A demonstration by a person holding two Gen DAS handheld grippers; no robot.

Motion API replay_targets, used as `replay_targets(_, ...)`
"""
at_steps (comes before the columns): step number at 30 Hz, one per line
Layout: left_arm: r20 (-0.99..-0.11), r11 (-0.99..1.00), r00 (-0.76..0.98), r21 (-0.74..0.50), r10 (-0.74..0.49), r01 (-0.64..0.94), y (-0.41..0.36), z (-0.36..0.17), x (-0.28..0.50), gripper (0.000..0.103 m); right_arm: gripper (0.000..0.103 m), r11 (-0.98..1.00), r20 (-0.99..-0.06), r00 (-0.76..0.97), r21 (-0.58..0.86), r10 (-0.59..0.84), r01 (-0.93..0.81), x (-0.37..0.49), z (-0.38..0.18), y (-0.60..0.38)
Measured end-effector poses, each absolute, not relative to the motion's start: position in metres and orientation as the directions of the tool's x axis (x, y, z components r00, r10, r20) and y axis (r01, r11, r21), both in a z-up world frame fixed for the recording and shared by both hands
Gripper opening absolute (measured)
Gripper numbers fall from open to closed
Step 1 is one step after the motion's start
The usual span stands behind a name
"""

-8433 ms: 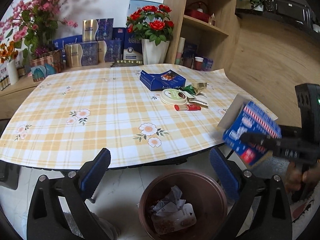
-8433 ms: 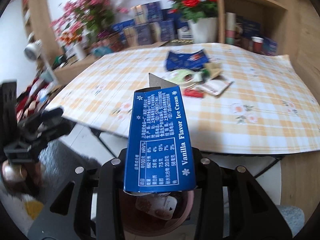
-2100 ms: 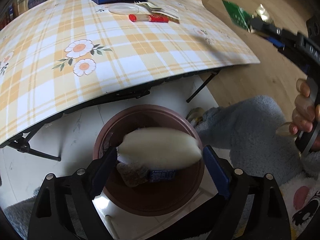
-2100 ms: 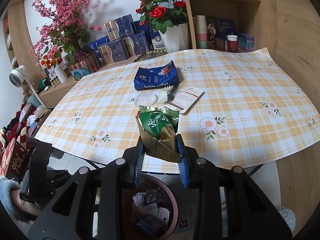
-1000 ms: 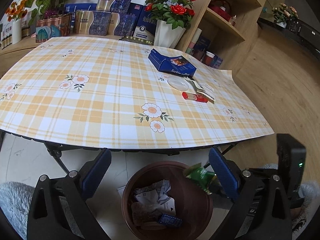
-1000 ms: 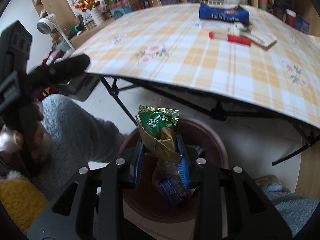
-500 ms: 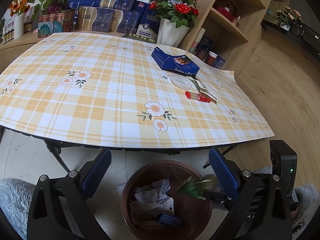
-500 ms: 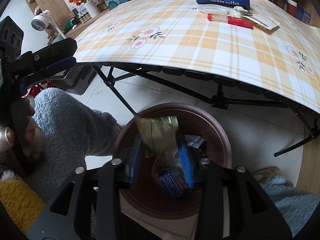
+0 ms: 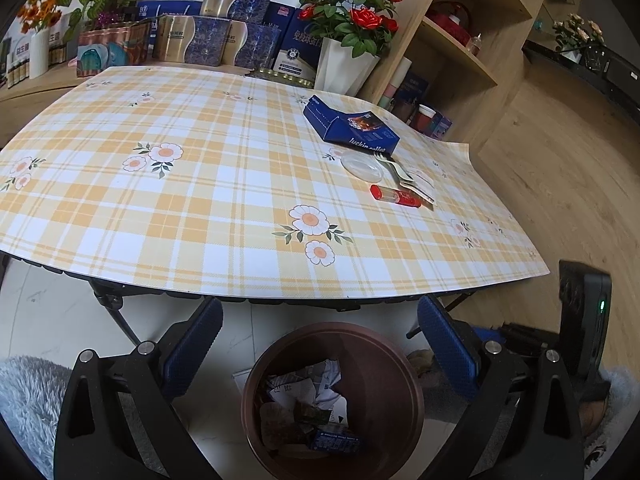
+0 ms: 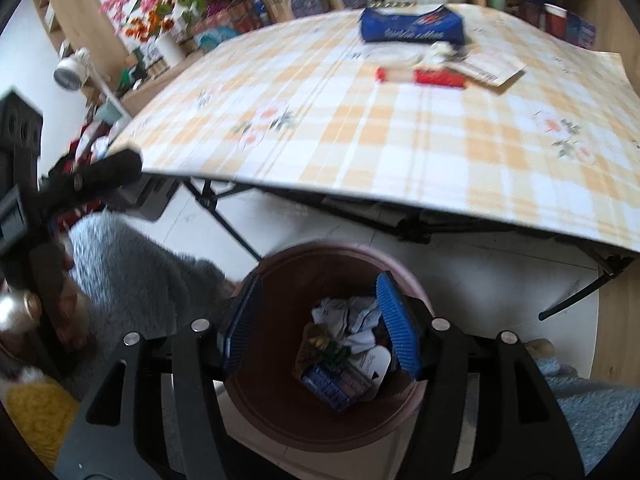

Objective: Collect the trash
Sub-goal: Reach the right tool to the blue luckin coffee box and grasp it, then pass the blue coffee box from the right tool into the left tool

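- Right gripper [image 10: 320, 320]: jaws apart, just been opening, nothing between the blue pads; poised over the brown bin [image 10: 280, 412].
- Green wrapper [image 10: 326, 346] lying loose in the bin, on crumpled paper [image 10: 352, 320] beside a blue box [image 10: 334, 382].
- Left gripper [image 9: 320, 344]: jaws wide apart and empty, above the near rim of the bin [image 9: 400, 392], below the table edge.
- Still on the table [image 9: 200, 200], far right part: blue coffee box [image 9: 350, 128], clear lid [image 9: 362, 165], plastic fork [image 9: 394, 168], red tube [image 9: 394, 196], white packet [image 10: 492, 68]; all bunched close, touching or nearly so.
- Bin on the pale floor just in front of the table's near edge; black folding legs [image 10: 224, 220] to either side.
- Left and middle of the cloth bare; shelf [image 9: 460, 40] and vase of roses [image 9: 346, 64] behind the far corner.
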State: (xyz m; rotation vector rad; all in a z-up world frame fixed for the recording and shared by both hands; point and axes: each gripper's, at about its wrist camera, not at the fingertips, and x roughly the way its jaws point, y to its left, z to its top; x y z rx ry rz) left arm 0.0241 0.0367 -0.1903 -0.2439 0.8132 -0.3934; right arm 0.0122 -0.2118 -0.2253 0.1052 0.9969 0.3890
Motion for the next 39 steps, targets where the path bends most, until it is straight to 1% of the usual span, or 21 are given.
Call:
replay_targets(8, -0.654, 0.886, 0.602, -0.388, -0.458, 0.252, 0.036, -0.181, 0.044, 0.096, 0.06, 0.956, -0.773, 0.565, 0.199, 0.289, -0.216, 0.06, -0.193, -0.255)
replay_targets(12, -0.649, 0.878, 0.594, -0.391, -0.475, 0.275, 0.029, -0.174, 0.064, 0.096, 0.056, 0.965, -0.755, 0.603, 0.165, 0.256, -0.203, 0.096, -0.178, -0.268)
replay_targets(15, -0.649, 0.877, 0.592, -0.391, -0.478, 0.279, 0.025, -0.169, 0.083, 0.096, 0.056, 0.969, -0.746, 0.622, 0.137, 0.236, -0.203, 0.132, -0.167, -0.27)
replay_targets(23, -0.646, 0.866, 0.584, -0.43, -0.492, 0.254, 0.023, -0.163, 0.148, 0.095, 0.056, 0.975, -0.747, 0.634, 0.093, 0.201, -0.199, 0.227, -0.152, -0.27)
replay_targets(27, -0.641, 0.856, 0.577, -0.456, -0.506, 0.244, 0.017, -0.164, 0.185, 0.095, 0.051, 0.984, -0.781, 0.603, 0.08, 0.162, -0.161, 0.281, -0.161, -0.273)
replay_targets(31, -0.637, 0.828, 0.551, -0.519, -0.54, 0.211, 0.008, -0.17, 0.219, 0.094, 0.045, 0.984, -0.828, 0.533, 0.16, 0.175, -0.074, 0.334, -0.182, -0.286)
replay_targets(33, -0.633, 0.814, 0.538, -0.544, -0.556, 0.201, 0.002, -0.175, 0.234, 0.093, 0.037, 0.977, -0.841, 0.503, 0.212, 0.199, -0.031, 0.351, -0.191, -0.293)
replay_targets(35, -0.631, 0.8, 0.524, -0.57, -0.572, 0.188, -0.004, -0.18, 0.249, 0.092, 0.028, 0.956, -0.831, 0.49, 0.293, 0.262, -0.014, 0.358, -0.195, -0.297)
replay_targets(39, -0.619, 0.762, 0.494, -0.63, -0.61, 0.15, -0.015, -0.19, 0.271, 0.088, 0.025, 0.909, -0.805, 0.49, 0.412, 0.334, 0.059, 0.359, -0.2, -0.31)
